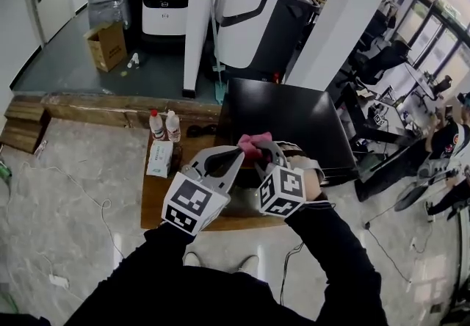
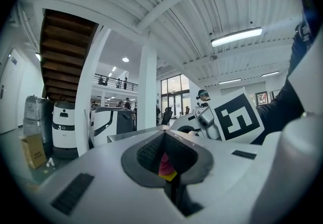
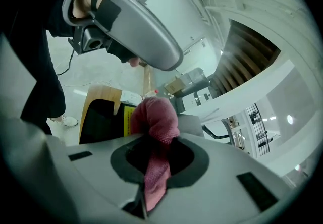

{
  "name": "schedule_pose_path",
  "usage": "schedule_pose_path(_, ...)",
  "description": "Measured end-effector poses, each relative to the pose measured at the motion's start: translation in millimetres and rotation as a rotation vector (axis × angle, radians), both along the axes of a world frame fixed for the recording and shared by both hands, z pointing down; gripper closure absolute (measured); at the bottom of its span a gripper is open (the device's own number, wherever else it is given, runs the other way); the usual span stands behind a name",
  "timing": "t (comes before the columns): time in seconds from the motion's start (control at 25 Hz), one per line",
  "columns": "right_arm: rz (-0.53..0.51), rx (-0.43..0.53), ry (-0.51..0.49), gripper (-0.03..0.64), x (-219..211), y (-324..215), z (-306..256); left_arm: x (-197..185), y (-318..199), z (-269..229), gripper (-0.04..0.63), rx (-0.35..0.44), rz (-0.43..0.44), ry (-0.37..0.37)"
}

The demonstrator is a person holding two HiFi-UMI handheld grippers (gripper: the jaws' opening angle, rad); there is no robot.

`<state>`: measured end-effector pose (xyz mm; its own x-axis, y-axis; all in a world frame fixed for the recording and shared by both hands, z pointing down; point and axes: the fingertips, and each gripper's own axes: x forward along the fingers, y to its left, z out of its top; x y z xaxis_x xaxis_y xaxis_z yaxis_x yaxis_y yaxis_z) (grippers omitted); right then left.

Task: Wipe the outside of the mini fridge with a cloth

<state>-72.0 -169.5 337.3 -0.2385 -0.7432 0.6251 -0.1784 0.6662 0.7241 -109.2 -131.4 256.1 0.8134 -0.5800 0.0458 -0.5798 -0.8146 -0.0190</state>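
Risk, cloth slip: the right gripper (image 1: pixel 263 150) holds the cloth (image 1: pixel 254 142) by a thin fold, and most of the fabric is bunched loose above the jaw tips. Pressing that loose bunch against a panel could drag the fold out of the pads.
Risk, shared grip: the left gripper (image 1: pixel 236 154) has its tips right beside the same cloth. If both grippers hold it and then move apart, the weaker pinch would probably let go.
Risk, hard contact: if the bunch flattens or folds back, bare jaw tips could scrape the mini fridge (image 1: pixel 294 122) instead of the fabric.
Risk, table items: two bottles (image 1: pixel 165 125) and a tissue pack (image 1: pixel 159 158) stand to the left of the left jaws. A wide sweep that way could knock them.
Right jaws: closed on the pink cloth (image 3: pixel 157 117), which runs up through the hollow between the pads and bulges past the tips.
Left jaws: tips together. A sliver of pink sits between the pads (image 2: pixel 146 153), judged to be a pinched corner of the cloth.
Fridge relative to jaws: beyond and below both sets of tips. In the right gripper view its black body and yellow label (image 3: pixel 128 117) lie just left of the bunch.
Contact: the cloth appears clear of the fridge, so wiping is judged not yet under way.
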Motion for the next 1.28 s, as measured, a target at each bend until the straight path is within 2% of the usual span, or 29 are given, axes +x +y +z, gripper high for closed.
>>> schedule_pose_path(0.28, -0.016, -0.022, -0.018, 0.571, 44.9, 3.0, -3.3, 53.8, -0.4, -10.2, 0.590, -0.002, -0.016, 0.004)
schedule_pose_path(0.68, -0.007, -0.034, -0.048, 0.571, 163.6, 16.6, -5.6, 153.5, 12.2, -7.4, 0.591, -0.021, -0.072, -0.034)
schedule_pose_path(0.96, 0.031, -0.031, -0.041, 0.571, 262.7, 24.9, -9.4, 243.1, 30.4, -9.5, 0.591, -0.018, -0.049, -0.036)
schedule_pose_path(1.28, 0.099, -0.033, -0.074, 0.571, 363.6, 40.6, -8.5, 313.1, 51.9, -3.4, 0.589, -0.024, -0.051, -0.033)
